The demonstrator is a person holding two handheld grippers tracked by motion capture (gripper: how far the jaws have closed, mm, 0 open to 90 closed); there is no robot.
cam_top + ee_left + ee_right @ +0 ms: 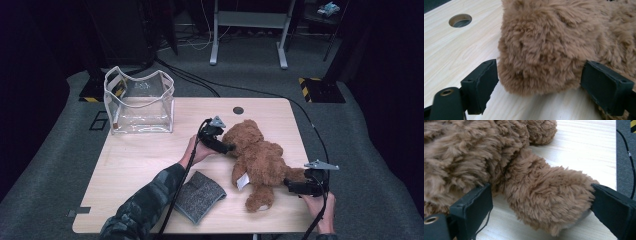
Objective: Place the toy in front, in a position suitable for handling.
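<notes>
Teddy bear, brown, fluffy plush (257, 162), lies on its back on the light wooden table (145, 160), right of centre, head toward the far edge, white tag at its hip. Left gripper (231, 148) sits at the head; right gripper (288, 183) at the leg nearest the table's right edge. Judged: both ends bracketed so the soft toy can be lifted without sagging, likely toward the clear plastic open-top bag (140, 105) standing at the far left corner.

Left gripper view: jaws wide apart, the bear's head (541, 47) between them, right pad touching fur, left pad just beside it, no squeeze visible, so not gripped yet. Right gripper view: jaws also spread wide round the foot (554, 200); fur brushes the right pad, gap at the left, nothing clamped.

High view adds the layout the gripper views lack: the bag, a grey folded fabric cloth (200, 196) near the front edge, the camouflage sleeve (145, 205). Gripper views alone give the pad-to-fur gaps, plus a round cable hole (460, 20) in the tabletop.
</notes>
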